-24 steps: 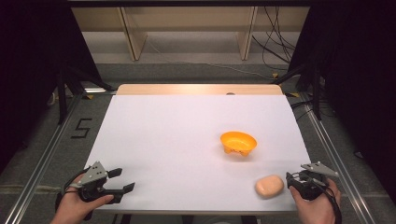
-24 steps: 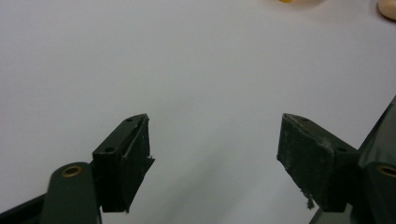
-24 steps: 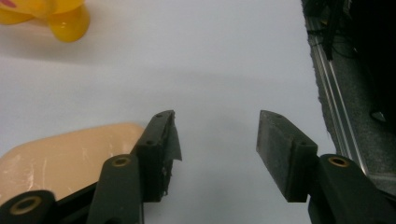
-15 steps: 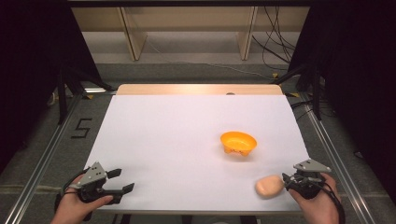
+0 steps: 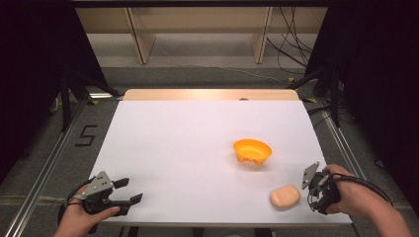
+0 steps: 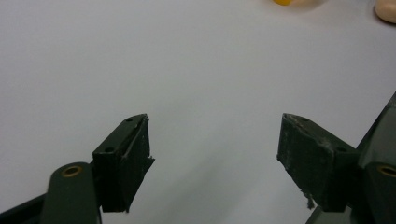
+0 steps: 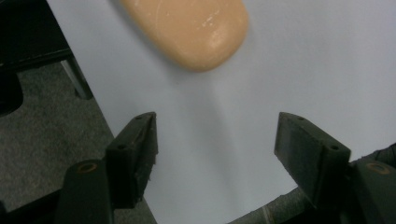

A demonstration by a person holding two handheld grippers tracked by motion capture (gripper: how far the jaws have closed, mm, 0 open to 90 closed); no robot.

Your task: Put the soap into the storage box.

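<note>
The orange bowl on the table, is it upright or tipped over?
Upright. In the high view the orange bowl stands on its small feet, its open side facing up, and the inside looks empty.

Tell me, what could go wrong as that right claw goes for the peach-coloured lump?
The peach lump lies close to the table's near edge, so a nudge from the open right gripper might push it off. It looks smooth and rounded, so the jaws could slip. The orange bowl stands nearby; a wide swing might knock it.

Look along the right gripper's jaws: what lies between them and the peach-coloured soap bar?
Nothing but bare white table. In the right gripper view, the right gripper stands open, and the soap bar lies just ahead, untouched.
</note>
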